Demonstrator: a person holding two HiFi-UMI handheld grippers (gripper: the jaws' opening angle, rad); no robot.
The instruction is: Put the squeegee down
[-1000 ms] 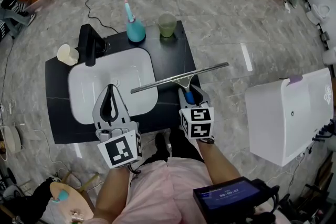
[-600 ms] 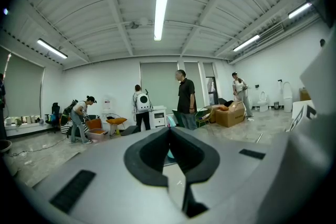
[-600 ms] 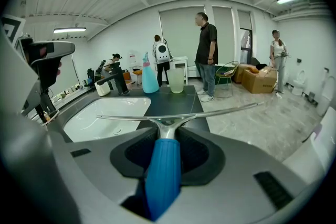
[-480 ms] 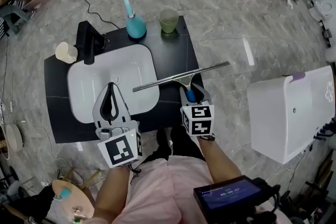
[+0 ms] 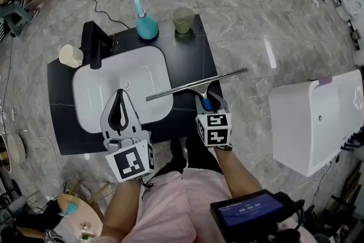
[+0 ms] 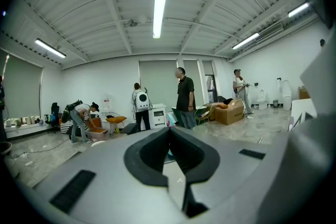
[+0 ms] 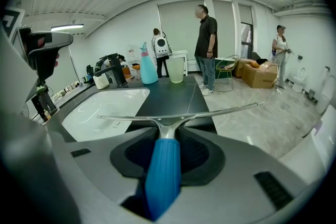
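The squeegee (image 5: 197, 84) has a blue handle (image 7: 164, 173) and a long metal blade (image 7: 178, 114). My right gripper (image 5: 205, 101) is shut on that handle and holds the blade crosswise above the right side of the black counter (image 5: 186, 57) and the sink's edge. In the right gripper view my right gripper (image 7: 167, 157) points down at the counter. My left gripper (image 5: 119, 104) hovers over the white sink (image 5: 116, 88) with its jaws together and nothing in them. Seen in its own view, my left gripper (image 6: 169, 131) points out level into the room.
On the counter's back edge stand a black tap (image 5: 92, 42), a cream cup (image 5: 71, 56), a teal bottle (image 5: 145, 24) and a green cup (image 5: 182, 19). A white cabinet (image 5: 315, 122) stands to the right. Several people (image 7: 206, 44) are in the room beyond.
My right gripper has sunk a little with the squeegee still in it. The left gripper has stayed where it was.
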